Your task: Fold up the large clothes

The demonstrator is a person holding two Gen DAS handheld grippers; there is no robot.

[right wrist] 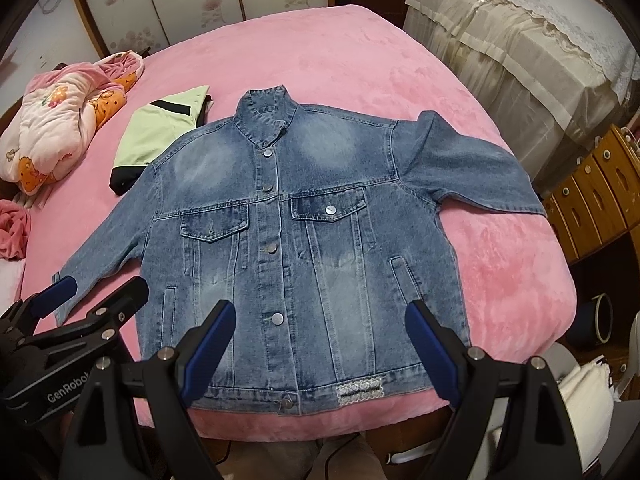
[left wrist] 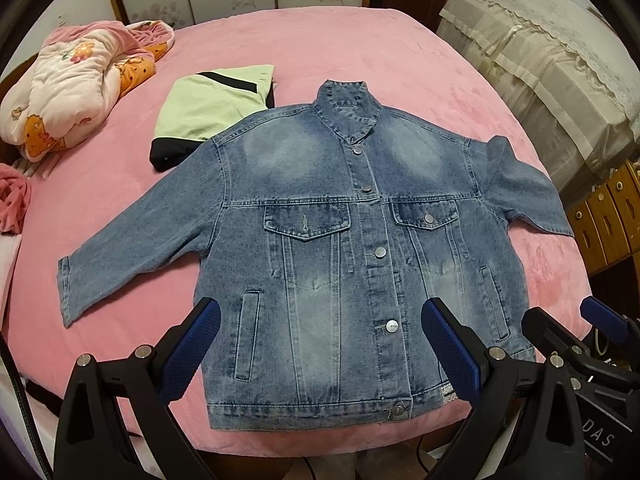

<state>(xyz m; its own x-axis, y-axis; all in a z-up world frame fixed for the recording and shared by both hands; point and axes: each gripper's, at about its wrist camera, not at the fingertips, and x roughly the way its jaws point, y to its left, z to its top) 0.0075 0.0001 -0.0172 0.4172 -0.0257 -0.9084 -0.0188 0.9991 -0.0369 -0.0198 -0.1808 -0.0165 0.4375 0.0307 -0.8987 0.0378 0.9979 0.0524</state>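
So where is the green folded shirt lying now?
In both views the green shirt lies on the pink bed, left of the denim jacket, its corner tucked under the jacket's shoulder, with the flowered quilt further left.

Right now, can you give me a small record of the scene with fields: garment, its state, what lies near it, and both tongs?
garment: denim jacket
state: spread flat, front up, buttoned, sleeves out to the sides, not yet folded
surface: pink bed
nearby: green top, folded, its edge under the jacket's shoulder; quilt, bundled at the far corner
left tongs: open, holding nothing
right tongs: open, holding nothing
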